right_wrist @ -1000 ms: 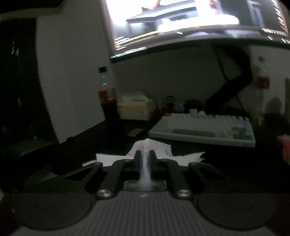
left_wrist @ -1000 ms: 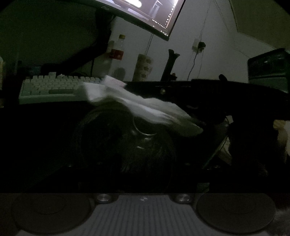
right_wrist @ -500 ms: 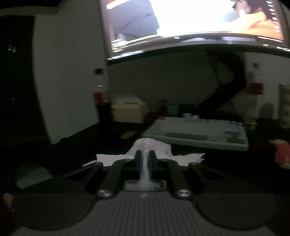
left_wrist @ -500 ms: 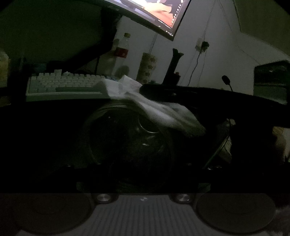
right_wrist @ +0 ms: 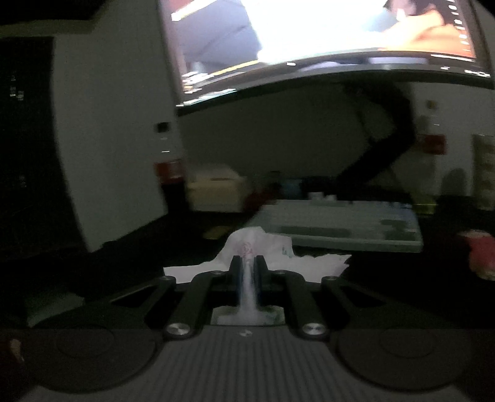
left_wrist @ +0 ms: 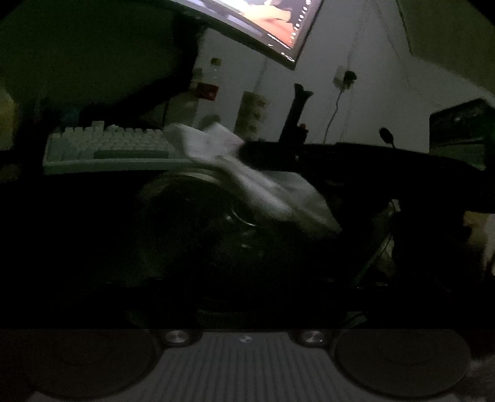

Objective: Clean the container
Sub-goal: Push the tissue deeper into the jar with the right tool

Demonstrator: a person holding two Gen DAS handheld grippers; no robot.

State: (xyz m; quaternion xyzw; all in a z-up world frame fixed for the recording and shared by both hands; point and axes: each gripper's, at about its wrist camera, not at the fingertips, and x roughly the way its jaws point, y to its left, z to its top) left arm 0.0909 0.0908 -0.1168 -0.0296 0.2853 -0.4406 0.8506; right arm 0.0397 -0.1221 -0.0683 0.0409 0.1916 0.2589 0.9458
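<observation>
Left wrist view: very dark. A round clear container (left_wrist: 198,222), glassy with a curved rim and faint highlights, sits straight ahead of the left gripper (left_wrist: 247,278), in front of the keyboard. The gripper's fingers are lost in shadow; its jaws are opening with the container between them, and whether the pads touch its wall cannot be told. A crumpled white tissue (left_wrist: 247,176), soft and creased, drapes over the container's far right rim, carried by the dark right gripper (left_wrist: 269,154) that reaches in from the right. Pale blocky keyboard (left_wrist: 108,148) lies behind on the dark desk (left_wrist: 62,216). Curved monitor (left_wrist: 263,27) glows at top; a printed paper cup (left_wrist: 250,114) and a clear bottle with a red label (left_wrist: 207,89) stand by the wall.

Right wrist view: the right gripper (right_wrist: 247,263) is clenched on the tissue (right_wrist: 260,247), thin wrinkled paper with a faint red print, pinched between narrow black fingers (right_wrist: 235,269) and fanning out both sides. Flat keyboard (right_wrist: 340,228) beyond, blurred. A pale boxy object (right_wrist: 216,191) stands by the wall. The big bright monitor (right_wrist: 324,40) fills the top.
</observation>
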